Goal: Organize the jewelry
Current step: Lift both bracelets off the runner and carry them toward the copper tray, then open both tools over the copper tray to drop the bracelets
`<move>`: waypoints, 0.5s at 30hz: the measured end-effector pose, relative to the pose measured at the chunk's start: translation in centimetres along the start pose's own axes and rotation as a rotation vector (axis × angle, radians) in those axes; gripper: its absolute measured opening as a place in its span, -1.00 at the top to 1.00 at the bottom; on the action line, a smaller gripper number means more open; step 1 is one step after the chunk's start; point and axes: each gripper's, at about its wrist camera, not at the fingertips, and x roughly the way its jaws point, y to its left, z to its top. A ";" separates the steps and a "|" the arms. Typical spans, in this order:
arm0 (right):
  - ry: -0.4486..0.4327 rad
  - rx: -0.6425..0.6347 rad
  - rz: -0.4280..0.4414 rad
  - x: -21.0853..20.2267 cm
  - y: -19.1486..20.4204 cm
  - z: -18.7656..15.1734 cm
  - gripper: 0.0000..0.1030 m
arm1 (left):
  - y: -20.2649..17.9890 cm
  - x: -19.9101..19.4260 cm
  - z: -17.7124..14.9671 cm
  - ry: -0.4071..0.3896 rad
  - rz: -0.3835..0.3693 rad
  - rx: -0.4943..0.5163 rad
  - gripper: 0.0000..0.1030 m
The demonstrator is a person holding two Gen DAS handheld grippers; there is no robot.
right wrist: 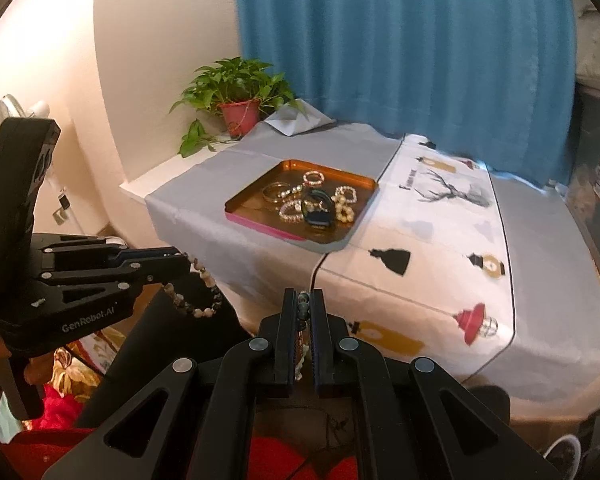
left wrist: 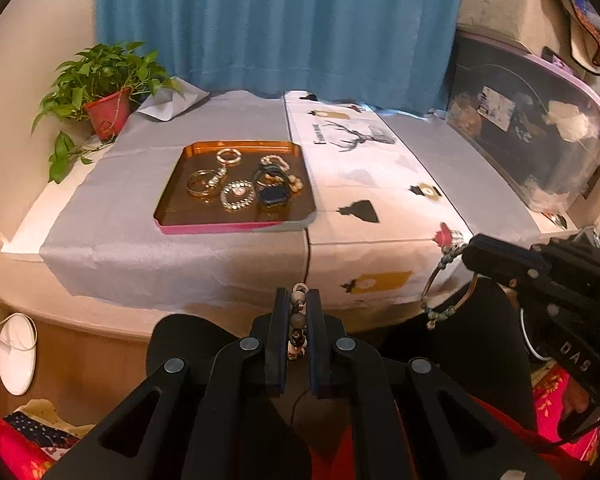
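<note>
Blue curtain backs a cloth-covered desk (left wrist: 204, 248). Nearest, a beaded bracelet (left wrist: 298, 320) is clamped in the left tool (left wrist: 298, 300), short of the desk edge; a thin beaded bangle (left wrist: 440, 280) is clamped in the right tool (right wrist: 305, 304). Farther off, the jewelry tray (left wrist: 172, 204) is seen on the desk.

right gripper (right wrist: 303, 312) pinches a green-beaded bracelet (right wrist: 303, 307); at left, the left gripper (right wrist: 180, 262) holds a stone-bead bracelet (right wrist: 204, 296). beyond, a copper tray (right wrist: 252, 196) holds bangles.
</note>
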 end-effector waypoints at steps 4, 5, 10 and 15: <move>-0.009 -0.010 -0.003 1.8 -0.3 2.1 0.88 | 1.7 1.4 2.5 -0.014 0.008 -0.017 0.89; -0.012 -0.015 -0.005 2.5 -0.4 2.8 0.88 | 2.1 1.7 3.0 -0.020 0.010 -0.018 0.89; -0.041 -0.029 -0.026 5.8 -1.6 6.9 0.88 | 4.4 3.9 7.9 -0.060 0.005 -0.034 0.89; -0.075 -0.031 -0.024 9.9 -3.2 11.5 0.88 | 6.5 6.8 13.0 -0.096 0.010 -0.033 0.89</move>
